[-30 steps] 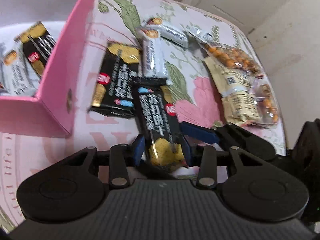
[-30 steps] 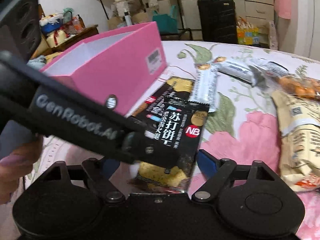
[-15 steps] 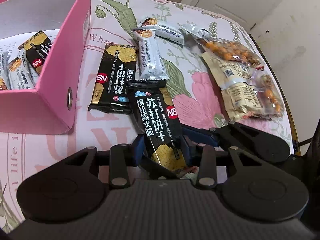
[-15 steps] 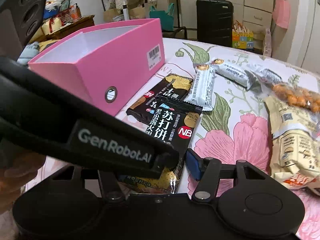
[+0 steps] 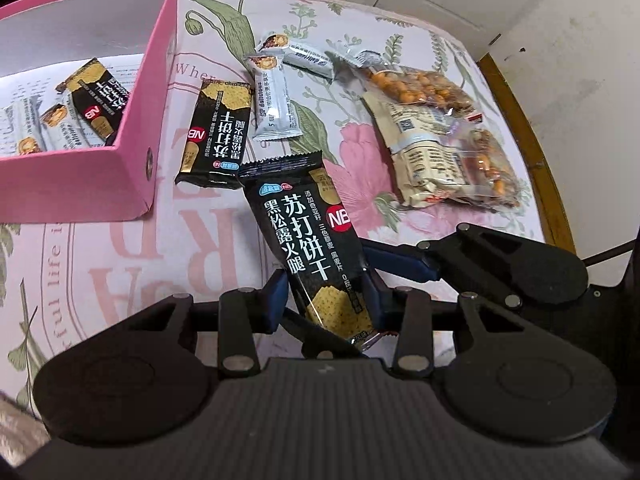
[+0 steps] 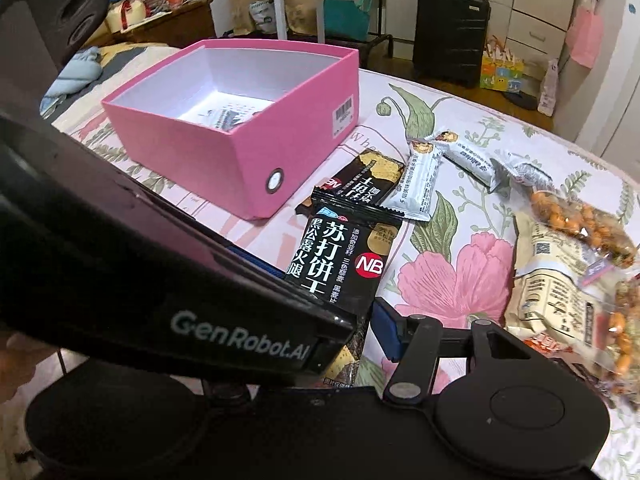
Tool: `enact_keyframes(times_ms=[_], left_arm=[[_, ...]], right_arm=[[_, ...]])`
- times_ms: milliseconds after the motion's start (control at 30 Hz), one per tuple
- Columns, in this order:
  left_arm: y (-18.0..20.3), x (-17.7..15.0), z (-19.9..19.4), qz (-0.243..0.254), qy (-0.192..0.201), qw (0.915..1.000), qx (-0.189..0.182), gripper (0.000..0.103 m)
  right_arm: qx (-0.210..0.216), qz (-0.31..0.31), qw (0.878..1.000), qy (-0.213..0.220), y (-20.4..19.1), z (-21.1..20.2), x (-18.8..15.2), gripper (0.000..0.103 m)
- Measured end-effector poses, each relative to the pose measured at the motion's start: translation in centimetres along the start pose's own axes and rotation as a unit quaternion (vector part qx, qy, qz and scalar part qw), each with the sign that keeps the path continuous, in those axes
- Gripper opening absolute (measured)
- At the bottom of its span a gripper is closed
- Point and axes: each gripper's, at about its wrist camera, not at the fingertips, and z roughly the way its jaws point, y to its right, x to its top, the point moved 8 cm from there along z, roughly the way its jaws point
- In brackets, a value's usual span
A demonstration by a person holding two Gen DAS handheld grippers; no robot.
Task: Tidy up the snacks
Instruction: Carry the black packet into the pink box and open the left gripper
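My left gripper [image 5: 324,296] is shut on the lower end of a black cracker packet [image 5: 304,236] and holds it above the tablecloth. The packet also shows in the right wrist view [image 6: 340,256]. My right gripper [image 6: 360,328] is open around the packet's lower end, just under the left one; its left finger is hidden behind the left gripper's body. The pink box [image 5: 132,160] to the left holds several packets. A second black packet [image 5: 216,136] lies beside the box.
Two white bars [image 5: 276,100] lie beyond the black packet. Bags of orange nuts [image 5: 424,88] and a beige pack [image 5: 432,156] lie at the right near the table edge [image 5: 520,136]. A suitcase [image 6: 448,36] stands in the room behind.
The left gripper has risen and pulled back with the black packet; the box and table items now appear farther away. The right gripper stays open beneath it.
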Motion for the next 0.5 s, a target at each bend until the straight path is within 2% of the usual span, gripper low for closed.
enact_keyframes(times_ms=[233,400,500], left_arm=[[-0.2,-0.6,-3.6,-0.016,0.005,0.9998,-0.005,0.038],[-1.6,-0.9,-6.2,-0.046,0.004,0.9988,-0.014,0.040],[-2.6,-0.9,-8.0,-0.057,0.014,0.9982,-0.014,0.040]], right_arm=[[0.002,-0.020,1.000,-0.006,-2.1,-2.5,1.2,0.062],[0.016,-0.046,0.998,-0.027,-4.1,-3.5,2.8,0.062],[0.021,-0.068,0.997,-0.025,-5.4,-4.1,3.9,0.062]])
